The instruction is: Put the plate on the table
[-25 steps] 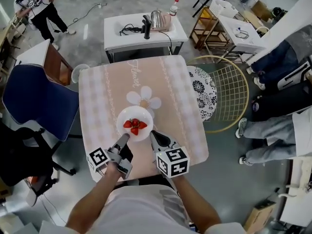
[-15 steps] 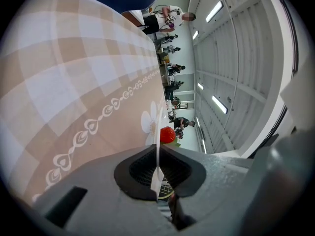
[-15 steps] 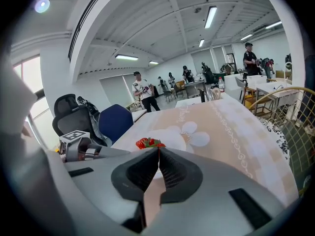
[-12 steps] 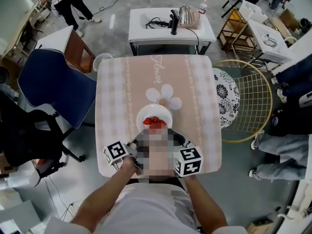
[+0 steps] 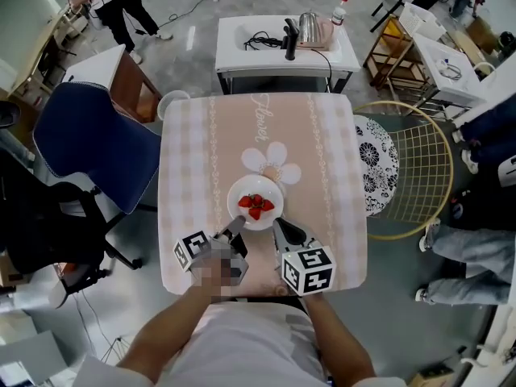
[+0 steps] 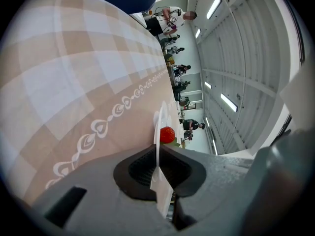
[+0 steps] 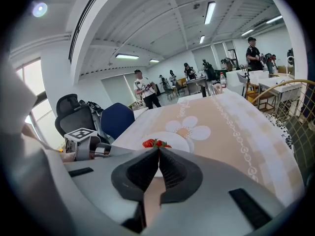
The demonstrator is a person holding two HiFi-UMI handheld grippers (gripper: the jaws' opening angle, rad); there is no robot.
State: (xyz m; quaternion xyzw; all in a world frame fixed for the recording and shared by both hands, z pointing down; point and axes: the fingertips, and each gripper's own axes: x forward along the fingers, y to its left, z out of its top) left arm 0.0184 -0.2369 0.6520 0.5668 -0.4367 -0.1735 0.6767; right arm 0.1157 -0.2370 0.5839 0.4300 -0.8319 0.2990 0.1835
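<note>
A white plate [image 5: 255, 192] with red strawberries [image 5: 256, 205] lies on the pink checked tablecloth [image 5: 193, 151], just in front of its white flower print [image 5: 272, 161]. My left gripper [image 5: 235, 226] is at the plate's near left rim. In the left gripper view its jaws [image 6: 157, 154] are shut on the thin rim of the plate [image 6: 158, 127], with a strawberry [image 6: 167, 134] beyond. My right gripper [image 5: 278, 226] is at the near right rim. In the right gripper view it [image 7: 158, 150] is shut with nothing held, the plate [image 7: 173, 140] just ahead.
A blue chair [image 5: 89, 147] stands at the table's left. A gold wire chair [image 5: 411, 168] with a patterned cushion [image 5: 377, 164] stands at its right. Behind is a white side table [image 5: 282, 55] with a kettle [image 5: 308, 24]. People stand to the right and far left.
The head view has shifted, so the table sits more to the right in frame. The plate and both grippers keep their places relative to the flower print.
</note>
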